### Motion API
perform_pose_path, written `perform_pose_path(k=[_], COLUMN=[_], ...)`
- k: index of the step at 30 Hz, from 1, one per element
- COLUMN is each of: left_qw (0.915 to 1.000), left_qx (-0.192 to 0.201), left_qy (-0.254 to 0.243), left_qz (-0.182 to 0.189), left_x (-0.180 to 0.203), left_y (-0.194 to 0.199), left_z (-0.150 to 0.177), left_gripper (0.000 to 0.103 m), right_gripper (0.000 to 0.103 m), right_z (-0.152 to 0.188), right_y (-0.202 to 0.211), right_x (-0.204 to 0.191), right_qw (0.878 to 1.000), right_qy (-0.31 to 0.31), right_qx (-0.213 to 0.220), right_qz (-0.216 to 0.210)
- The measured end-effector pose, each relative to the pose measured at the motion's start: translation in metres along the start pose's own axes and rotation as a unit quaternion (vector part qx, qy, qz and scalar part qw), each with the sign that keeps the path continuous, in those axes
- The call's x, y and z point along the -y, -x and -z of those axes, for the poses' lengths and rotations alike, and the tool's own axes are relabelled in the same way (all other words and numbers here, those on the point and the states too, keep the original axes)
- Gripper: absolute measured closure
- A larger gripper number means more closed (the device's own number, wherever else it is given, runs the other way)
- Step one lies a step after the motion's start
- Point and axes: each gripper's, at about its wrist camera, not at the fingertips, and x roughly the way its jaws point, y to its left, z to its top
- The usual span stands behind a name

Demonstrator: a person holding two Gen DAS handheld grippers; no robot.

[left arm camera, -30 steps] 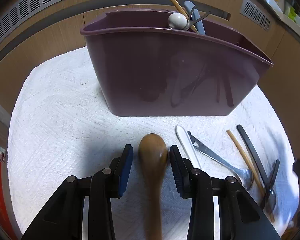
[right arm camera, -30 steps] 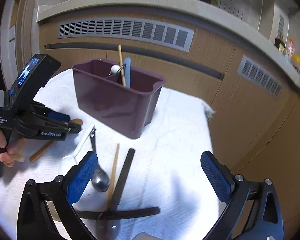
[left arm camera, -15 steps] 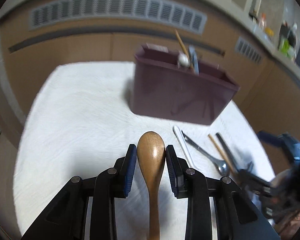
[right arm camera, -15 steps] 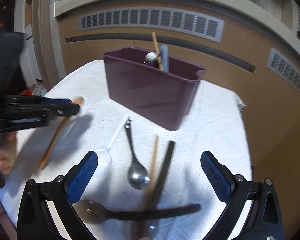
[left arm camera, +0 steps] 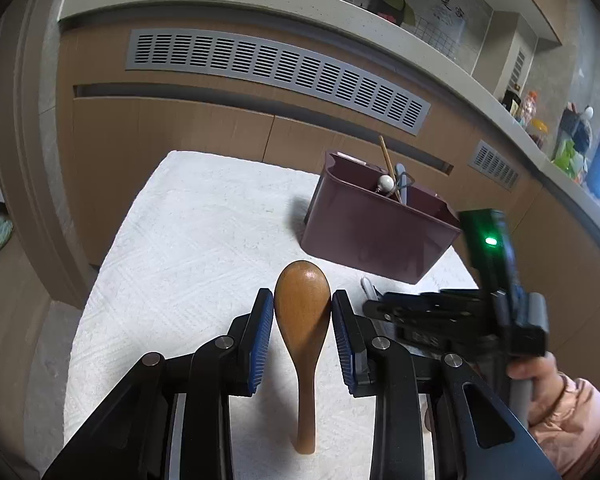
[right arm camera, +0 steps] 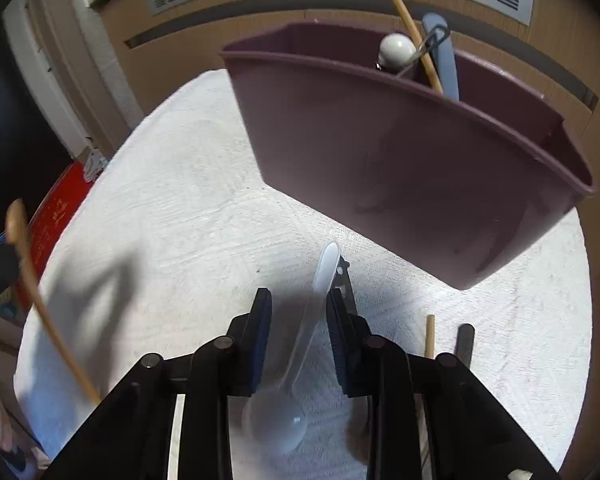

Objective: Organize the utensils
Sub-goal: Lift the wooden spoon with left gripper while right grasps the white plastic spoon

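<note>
Left fingers (left arm camera: 302, 312) clamp wooden spoon (left arm camera: 302, 320) by bowl, above desk (left arm camera: 188, 248). Right fingers (right arm camera: 298, 312) closing around white plastic spoon (right arm camera: 300, 356), not yet pressing it. Risk: thin handle slips out, metal utensil (right arm camera: 346, 284) beside gets caught. Purple caddy (right arm camera: 380, 152) close ahead; open room left.

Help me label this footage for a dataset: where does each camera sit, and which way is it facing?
Left wrist: on the left gripper, looking down over the wooden spoon it clamps toward the purple caddy; the right gripper and a hand show.
Right wrist: on the right gripper, jaws closing around the white plastic spoon, facing steeply down at the white towel.
Shared: caddy, wooden spoon, towel.
</note>
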Motion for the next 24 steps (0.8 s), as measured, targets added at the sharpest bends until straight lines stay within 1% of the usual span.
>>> perform_pose_path(k=[2, 3, 7, 8, 9, 10, 13, 16, 19, 24], left_qw=[1.0000, 1.0000, 0.9999, 0.9999, 0.9999, 0.9999, 0.9999, 0.9999, 1.0000, 0.9999], left_qx=[0.003, 0.003, 0.003, 0.002, 0.002, 0.003, 0.001, -0.001, -0.003, -0.006], left_qy=[0.004, 0.006, 0.015, 0.015, 0.015, 0.014, 0.013, 0.010, 0.003, -0.007], left_qz=[0.000, 0.001, 0.005, 0.006, 0.007, 0.007, 0.008, 0.006, 0.007, 0.010], left_x=[-0.003, -0.005, -0.007, -0.008, -0.007, -0.008, -0.006, -0.004, 0.001, 0.012], left_y=[0.002, 0.003, 0.003, 0.003, 0.003, 0.004, 0.004, 0.003, 0.003, 0.002], left_z=[0.000, 0.001, 0.002, 0.002, 0.002, 0.002, 0.002, 0.001, 0.000, -0.001], left_gripper=[0.072, 0.072, 0.072, 0.072, 0.072, 0.072, 0.072, 0.072, 0.072, 0.072], right_gripper=[0.082, 0.084, 0.084, 0.085, 0.090, 0.093, 0.094, 0.094, 0.094, 0.094], right_z=[-0.003, -0.004, -0.010, -0.010, -0.011, -0.011, -0.007, -0.002, 0.007, 0.022], right_y=[-0.007, -0.008, -0.015, -0.016, -0.017, -0.017, -0.011, 0.005, 0.029, 0.074], right_x=[0.000, -0.001, -0.002, -0.003, -0.004, -0.006, -0.008, -0.002, 0.006, 0.016], right_qw=[1.000, 1.000, 0.999, 0.999, 0.999, 0.999, 0.998, 0.998, 0.996, 0.992], right_qy=[-0.008, -0.011, -0.016, -0.012, -0.006, 0.001, 0.014, 0.005, -0.005, -0.022], right_qx=[-0.004, 0.001, 0.012, 0.013, 0.014, 0.015, 0.027, 0.047, 0.077, 0.125], right_qz=[0.009, 0.015, 0.037, 0.039, 0.041, 0.044, 0.053, 0.046, 0.040, 0.019])
